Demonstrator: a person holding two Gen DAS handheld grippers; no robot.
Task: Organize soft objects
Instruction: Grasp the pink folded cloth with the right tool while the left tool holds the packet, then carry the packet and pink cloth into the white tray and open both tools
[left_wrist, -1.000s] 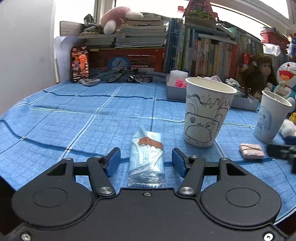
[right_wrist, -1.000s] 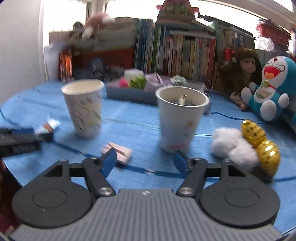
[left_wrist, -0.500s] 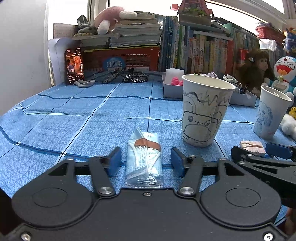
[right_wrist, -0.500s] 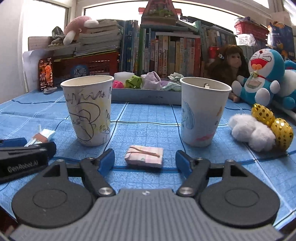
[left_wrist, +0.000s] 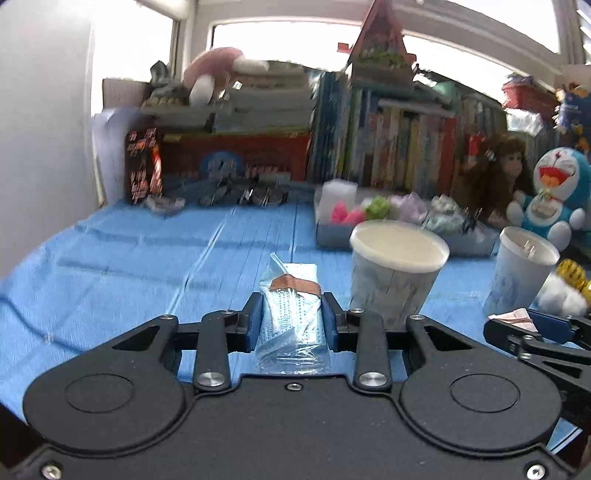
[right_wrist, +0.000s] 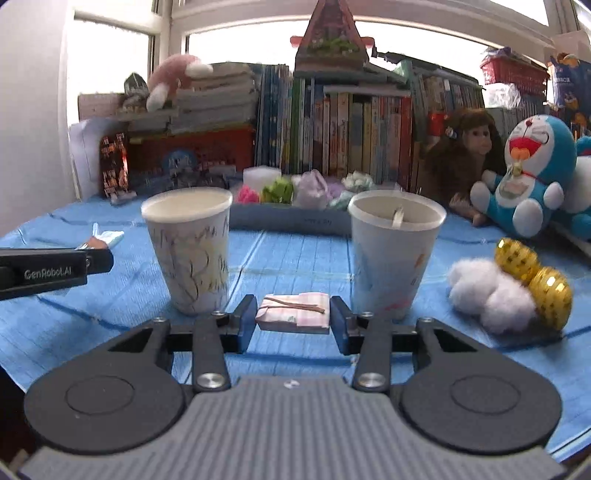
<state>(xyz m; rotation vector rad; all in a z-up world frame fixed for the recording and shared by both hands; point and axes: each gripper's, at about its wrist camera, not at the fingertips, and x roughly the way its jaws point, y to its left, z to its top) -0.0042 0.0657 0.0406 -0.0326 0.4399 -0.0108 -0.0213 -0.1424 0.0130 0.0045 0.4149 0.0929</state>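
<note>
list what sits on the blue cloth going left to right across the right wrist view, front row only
left gripper → scribbled paper cup → pink folded bundle → second paper cup → white cotton puff → gold balls

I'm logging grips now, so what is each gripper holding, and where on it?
Left gripper: blue mask packet, clamped across its long sides. Right gripper: pink folded cloth, pinched at its short ends.
</note>
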